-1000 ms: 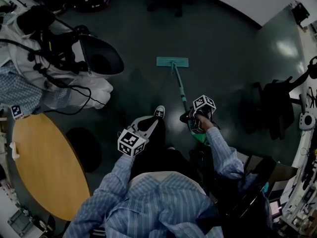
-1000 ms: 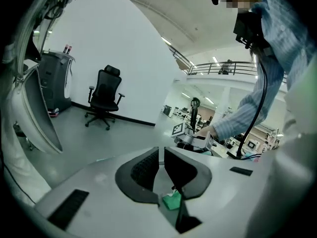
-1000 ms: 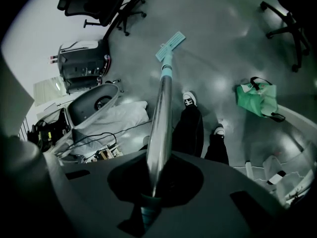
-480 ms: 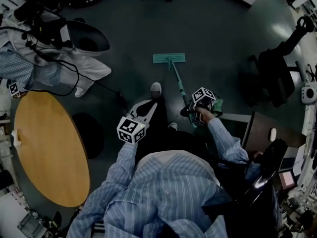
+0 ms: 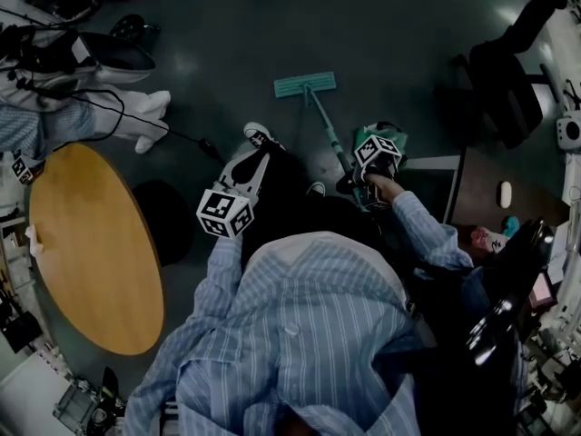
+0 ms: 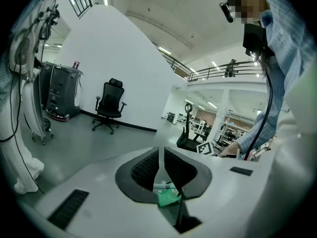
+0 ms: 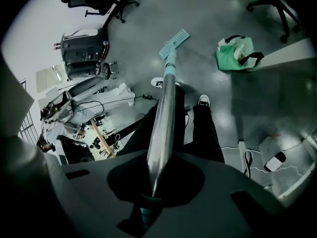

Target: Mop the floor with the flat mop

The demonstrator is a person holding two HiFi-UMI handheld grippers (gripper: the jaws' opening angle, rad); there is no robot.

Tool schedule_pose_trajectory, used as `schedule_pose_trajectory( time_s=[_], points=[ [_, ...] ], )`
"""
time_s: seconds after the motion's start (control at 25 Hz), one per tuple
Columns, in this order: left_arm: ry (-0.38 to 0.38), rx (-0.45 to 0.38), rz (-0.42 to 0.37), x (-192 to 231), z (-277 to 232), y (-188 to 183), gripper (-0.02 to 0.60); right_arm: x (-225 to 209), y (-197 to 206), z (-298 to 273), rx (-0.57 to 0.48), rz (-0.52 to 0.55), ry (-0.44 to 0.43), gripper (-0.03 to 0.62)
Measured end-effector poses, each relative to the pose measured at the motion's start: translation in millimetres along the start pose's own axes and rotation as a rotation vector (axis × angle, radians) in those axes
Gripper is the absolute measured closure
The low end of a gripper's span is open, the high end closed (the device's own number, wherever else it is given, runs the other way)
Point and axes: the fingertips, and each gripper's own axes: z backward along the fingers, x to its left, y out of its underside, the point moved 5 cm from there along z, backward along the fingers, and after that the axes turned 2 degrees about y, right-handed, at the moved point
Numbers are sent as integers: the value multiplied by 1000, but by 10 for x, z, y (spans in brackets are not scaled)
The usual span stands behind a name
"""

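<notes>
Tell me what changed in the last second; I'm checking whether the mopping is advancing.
The person stepped forward: one shoe has come closer to the mop head. The right gripper stays shut on the handle; the left gripper stays shut and empty, off the handle.

The flat mop head (image 5: pixel 304 84) lies on the floor (image 5: pixel 390 34) ahead of the person's shoes (image 5: pixel 258 135); its handle (image 5: pixel 329 133) slants back to the right gripper (image 5: pixel 361 182). A bag (image 5: pixel 392 137) sits just right of the handle, a round table (image 5: pixel 91 243) far left.
</notes>
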Motion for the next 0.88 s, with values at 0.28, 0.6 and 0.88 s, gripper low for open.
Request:
schedule_pose_trajectory(
  time_s=[0.28, 0.6, 0.88],
  points=[
    [29, -7, -36, -63, -180, -140, 543, -307, 375, 219, 47, 3, 10, 562],
    [46, 25, -40, -37, -273, -167, 543, -435, 662, 404, 92, 6, 39, 562],
    [54, 53, -35, -72, -369, -146, 543, -468, 676, 404, 96, 15, 31, 560]
  ],
)
